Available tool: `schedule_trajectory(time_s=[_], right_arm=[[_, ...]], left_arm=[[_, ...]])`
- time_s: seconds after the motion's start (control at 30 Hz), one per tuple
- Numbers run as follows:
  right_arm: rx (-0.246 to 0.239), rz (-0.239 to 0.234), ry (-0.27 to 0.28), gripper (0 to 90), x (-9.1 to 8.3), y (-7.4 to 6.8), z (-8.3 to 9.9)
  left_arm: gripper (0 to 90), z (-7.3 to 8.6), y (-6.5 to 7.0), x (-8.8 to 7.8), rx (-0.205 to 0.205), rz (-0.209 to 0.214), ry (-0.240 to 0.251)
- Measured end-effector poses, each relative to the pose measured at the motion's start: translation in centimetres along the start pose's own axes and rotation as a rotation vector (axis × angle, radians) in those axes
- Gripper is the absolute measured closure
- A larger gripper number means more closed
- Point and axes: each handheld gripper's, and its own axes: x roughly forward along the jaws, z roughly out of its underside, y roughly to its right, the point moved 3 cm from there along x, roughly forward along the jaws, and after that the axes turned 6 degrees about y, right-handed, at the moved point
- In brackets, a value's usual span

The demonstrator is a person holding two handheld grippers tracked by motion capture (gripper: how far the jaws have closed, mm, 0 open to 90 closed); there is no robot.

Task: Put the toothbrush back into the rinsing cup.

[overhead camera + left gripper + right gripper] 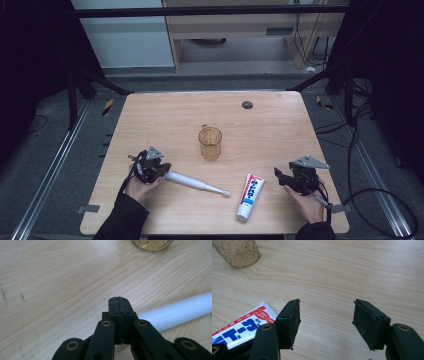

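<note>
Your left gripper [161, 171] is closed tight with nothing between its jaws; the toothbrush [192, 182] lies just beside them on the wooden table [270, 125]. Your right gripper [281, 177] stands wide open and empty, near the toothpaste [250, 196]. Farther off, the amber cup [210, 142] sits mid-table. Beyond the far edge: grey floor, cables, pale cabinets.

An amber glass cup [210, 143] stands upright mid-surface [150, 115]. A small dark round disc [247, 105] lies at its one o'clock, well apart, near the far edge.
</note>
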Motion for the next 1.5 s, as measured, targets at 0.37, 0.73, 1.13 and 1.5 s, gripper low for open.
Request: schedule_trajectory(time_s=[0.37, 0.73, 1.13, 1.5], right_arm=[[-0.005, 0.002, -0.005, 37.6, 0.1, 0.0, 0.0], [-0.004, 0.004, -0.003, 37.5, 0.0, 0.0, 0.0], [-0.003, 0.01, -0.001, 37.5, -0.1, 0.1, 0.0], [-0.004, 0.011, -0.003, 37.5, -0.1, 0.1, 0.0]], left_arm=[[89.9, 0.6, 0.1, -0.5, -0.008, 0.015, -0.009], [89.9, 1.2, 0.9, -1.2, 0.005, 0.033, -0.03], [89.9, 1.5, 1.8, -1.4, 0.018, 0.044, -0.044], [89.9, 1.8, 2.3, -1.7, 0.021, 0.056, -0.05]])
